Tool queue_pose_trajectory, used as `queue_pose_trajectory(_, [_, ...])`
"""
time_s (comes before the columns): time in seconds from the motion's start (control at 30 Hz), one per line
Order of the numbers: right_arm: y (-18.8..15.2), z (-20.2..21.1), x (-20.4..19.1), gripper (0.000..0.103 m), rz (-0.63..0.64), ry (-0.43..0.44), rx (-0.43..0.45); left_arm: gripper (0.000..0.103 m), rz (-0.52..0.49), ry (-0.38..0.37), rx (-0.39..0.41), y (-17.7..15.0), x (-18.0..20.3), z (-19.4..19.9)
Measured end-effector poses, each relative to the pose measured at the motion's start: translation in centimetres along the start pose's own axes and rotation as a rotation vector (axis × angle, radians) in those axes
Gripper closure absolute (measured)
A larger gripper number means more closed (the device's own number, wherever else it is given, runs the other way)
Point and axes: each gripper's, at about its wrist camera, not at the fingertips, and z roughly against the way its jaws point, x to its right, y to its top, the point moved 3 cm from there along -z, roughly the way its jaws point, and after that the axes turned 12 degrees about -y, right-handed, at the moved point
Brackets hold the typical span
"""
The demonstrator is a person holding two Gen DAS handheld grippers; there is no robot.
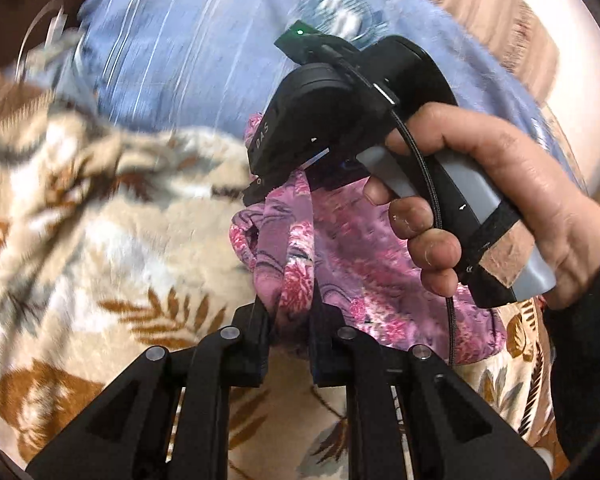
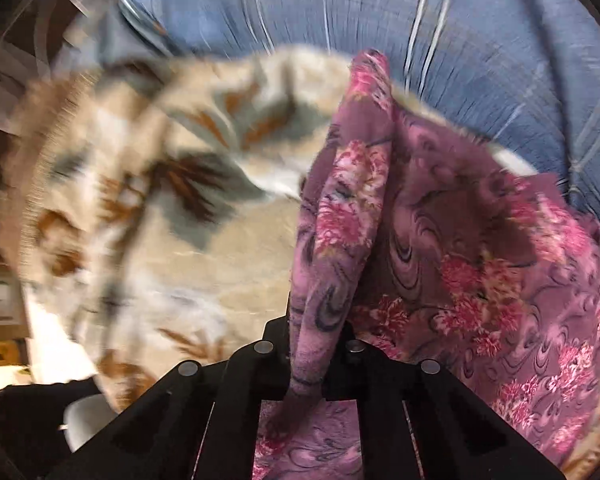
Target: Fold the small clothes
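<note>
A cream leaf-patterned blanket lies against a blue striped cloth behind it.

White letters "DAS" stand on the black body of the right gripper

Pretty cramped around the purple floral garment: the right gripper and the hand holding it sit right over the cloth, blocking any way in from the right side. The left gripper has fabric bunched between its fingers, so no gap there either. Open room is off to the left over the leaf-print blanket, and further back over the blue striped sheet.
</note>
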Motion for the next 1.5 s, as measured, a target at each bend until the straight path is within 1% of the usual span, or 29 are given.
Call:
queue_pose_trajectory(0.13, [-2.1,4.6,3.6,0.097,-0.053,0.110,0.124,0.091,-0.098,-0.020,0.020,1.1,3.6,0.7])
queue_pose_trajectory(0.17, [-2.8,5.8,5.1,0.097,-0.076,0.144,0.157,0.091,-0.120,-0.037,0.019,1.3,4.9,0.8])
queue_pose_trajectory(0.2, [-2.2,6.7,6.0,0.097,-0.097,0.167,0.175,0.091,-0.134,-0.050,0.018,1.7,6.0,0.7])
queue_pose_trajectory(0.27, [-4.1,9.4,9.2,0.097,-0.140,0.233,0.252,0.091,-0.176,-0.090,0.011,2.0,9.0,0.5])
queue_pose_trajectory(0.37, [-6.9,12.3,13.6,0.097,-0.198,0.267,0.327,0.091,-0.240,-0.143,-0.002,1.8,13.6,-0.6])
queue_pose_trajectory(0.47, [-10.1,13.6,19.8,0.097,-0.272,0.302,0.383,0.091,-0.321,-0.180,-0.043,0.3,18.6,-3.0])
queue_pose_trajectory(0.53, [-12.4,12.4,24.4,0.097,-0.343,0.339,0.392,0.091,-0.370,-0.187,-0.070,-1.0,21.1,-5.2])
queue_pose_trajectory(0.63, [-14.7,9.1,29.5,0.097,-0.433,0.381,0.373,0.091,-0.427,-0.187,-0.164,-3.4,23.9,-10.1])
queue_pose_trajectory(0.7, [-15.5,6.4,31.9,0.097,-0.469,0.399,0.350,0.089,-0.465,-0.175,-0.264,-5.8,25.3,-13.8])
queue_pose_trajectory(0.73, [-15.9,4.7,33.0,0.096,-0.490,0.407,0.332,0.087,-0.471,-0.191,-0.318,-6.8,25.7,-15.1])
queue_pose_trajectory(0.77, [-16.5,3.6,33.9,0.091,-0.504,0.418,0.318,0.081,-0.455,-0.253,-0.384,-7.8,25.7,-16.1])
queue_pose_trajectory(0.8, [-16.9,2.0,34.5,0.089,-0.522,0.418,0.298,0.078,-0.415,-0.365,-0.447,-8.7,25.6,-16.3])
queue_pose_trajectory(0.83, [-17.4,0.6,34.9,0.085,-0.547,0.412,0.277,0.072,-0.390,-0.420,-0.470,-8.9,25.4,-16.0])
queue_pose_trajectory(0.87, [-18.1,-0.2,35.3,0.078,-0.577,0.413,0.256,0.070,-0.364,-0.476,-0.491,-9.1,24.9,-14.9])
queue_pose_trajectory(0.9, [-18.8,-0.4,35.4,0.076,-0.608,0.420,0.255,0.069,-0.352,-0.499,-0.495,-9.0,24.1,-13.4])
queue_pose_trajectory(0.93, [-19.7,0.3,35.3,0.074,-0.621,0.435,0.281,0.061,-0.353,-0.493,-0.479,-8.7,23.4,-12.0])
queue_pose_trajectory(0.97, [-20.4,1.3,35.0,0.067,-0.620,0.426,0.303,0.050,-0.360,-0.454,-0.432,-8.1,22.1,-10.0])
queue_pose_trajectory(1.0, [-21.1,2.7,34.7,0.058,-0.625,0.381,0.317,0.047,-0.362,-0.424,-0.384,-7.5,20.7,-8.3])
queue_pose_trajectory(1.03, [-22.0,4.9,34.0,0.053,-0.632,0.311,0.335,0.045,-0.362,-0.403,-0.347,-7.1,19.3,-7.3])
queue_pose_trajectory(1.07, [-22.5,5.9,33.5,0.044,-0.635,0.288,0.350,0.041,-0.367,-0.365,-0.308,-6.7,17.7,-6.1])
queue_pose_trajectory(1.1, [-23.4,7.5,32.8,0.041,-0.649,0.276,0.383,0.038,-0.378,-0.314,-0.282,-6.4,15.8,-6.1])
queue_pose_trajectory(1.17, [-25.8,9.9,30.5,0.037,-0.658,0.323,0.460,0.035,-0.391,-0.201,-0.250,-6.3,12.9,-6.1])
queue_pose_trajectory(1.23, [-27.1,10.3,28.1,0.037,-0.635,0.356,0.483,0.035,-0.386,-0.129,-0.262,-6.5,10.8,-7.6])
queue_pose_trajectory(1.3, [-27.9,9.3,26.2,0.037,-0.650,0.294,0.493,0.035,-0.399,-0.113,-0.277,-6.8,10.4,-9.5])
queue_pose_trajectory(1.37, [-28.2,7.5,26.0,0.039,-0.675,0.243,0.470,0.035,-0.444,-0.098,-0.254,-7.1,11.5,-11.3])
queue_pose_trajectory(1.4, [-28.4,6.4,26.5,0.045,-0.698,0.219,0.453,0.034,-0.477,-0.085,-0.240,-7.3,12.3,-12.1])
queue_pose_trajectory(1.43, [-28.0,5.4,26.6,0.051,-0.719,0.254,0.444,0.034,-0.505,-0.063,-0.237,-7.5,12.9,-13.0])
queue_pose_trajectory(1.47, [-28.5,5.0,27.3,0.063,-0.718,0.268,0.443,0.034,-0.520,-0.033,-0.245,-7.6,13.4,-13.9])
queue_pose_trajectory(1.5, [-28.1,4.9,27.3,0.074,-0.701,0.235,0.443,0.034,-0.523,-0.016,-0.256,-7.6,13.6,-14.6])
